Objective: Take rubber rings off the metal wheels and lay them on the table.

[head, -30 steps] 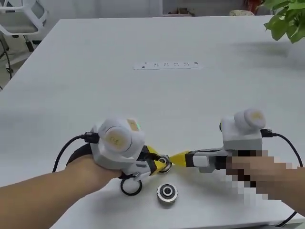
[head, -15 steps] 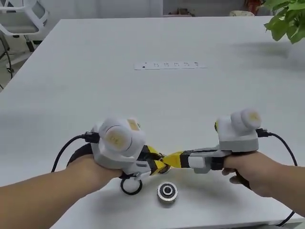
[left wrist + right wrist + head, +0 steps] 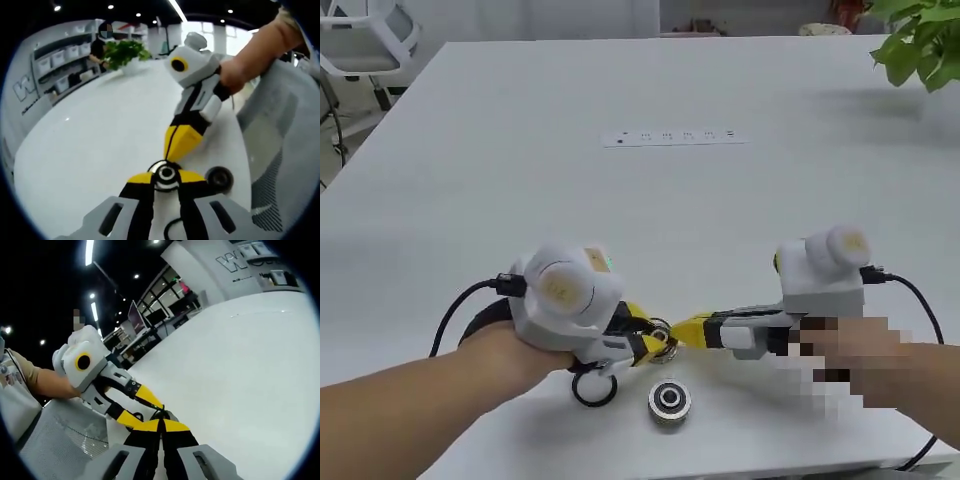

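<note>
Metal wheel (image 3: 166, 176), small, silvery, black-edged (dark centre)

Left gripper (image 3: 658, 345) clamped on metal wheel (image 3: 166, 175); right gripper (image 3: 680, 330) jaws pressed together, tips meeting left's; forearms angled inward.

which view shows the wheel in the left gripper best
The left gripper view: the small round metal wheel faces the camera, clamped in the left gripper. In the head view it is small and half hidden; the right gripper view catches a sliver.
</note>
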`<state>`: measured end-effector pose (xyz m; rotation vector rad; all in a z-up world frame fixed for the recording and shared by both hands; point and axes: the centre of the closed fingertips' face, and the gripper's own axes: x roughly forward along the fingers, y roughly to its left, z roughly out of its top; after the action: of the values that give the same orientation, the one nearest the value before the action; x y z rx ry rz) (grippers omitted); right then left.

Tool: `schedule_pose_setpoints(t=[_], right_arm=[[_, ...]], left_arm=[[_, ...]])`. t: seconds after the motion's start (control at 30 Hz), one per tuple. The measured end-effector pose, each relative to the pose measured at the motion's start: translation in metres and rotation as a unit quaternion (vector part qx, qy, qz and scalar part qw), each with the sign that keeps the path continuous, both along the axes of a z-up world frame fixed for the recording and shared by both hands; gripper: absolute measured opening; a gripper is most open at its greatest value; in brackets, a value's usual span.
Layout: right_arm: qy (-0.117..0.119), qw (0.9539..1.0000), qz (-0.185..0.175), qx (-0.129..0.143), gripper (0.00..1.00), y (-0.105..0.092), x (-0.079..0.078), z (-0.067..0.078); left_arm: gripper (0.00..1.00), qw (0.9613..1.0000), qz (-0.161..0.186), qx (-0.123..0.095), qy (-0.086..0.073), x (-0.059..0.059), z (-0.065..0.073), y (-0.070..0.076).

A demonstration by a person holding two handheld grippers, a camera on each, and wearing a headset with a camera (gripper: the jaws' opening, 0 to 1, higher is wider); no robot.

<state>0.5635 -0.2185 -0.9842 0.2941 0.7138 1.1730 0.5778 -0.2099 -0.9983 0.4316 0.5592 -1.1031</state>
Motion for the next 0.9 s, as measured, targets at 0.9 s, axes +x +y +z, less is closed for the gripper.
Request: schedule_pose_setpoints(t=[0.9], right_arm=[[0.008,0.9994,-0.003,0.033,0.00,0.004,0.009,0.014]], left_arm=[[0.40,0.9993,-0.010,-0.037,-0.001,-0.020,0.036,0.025]])
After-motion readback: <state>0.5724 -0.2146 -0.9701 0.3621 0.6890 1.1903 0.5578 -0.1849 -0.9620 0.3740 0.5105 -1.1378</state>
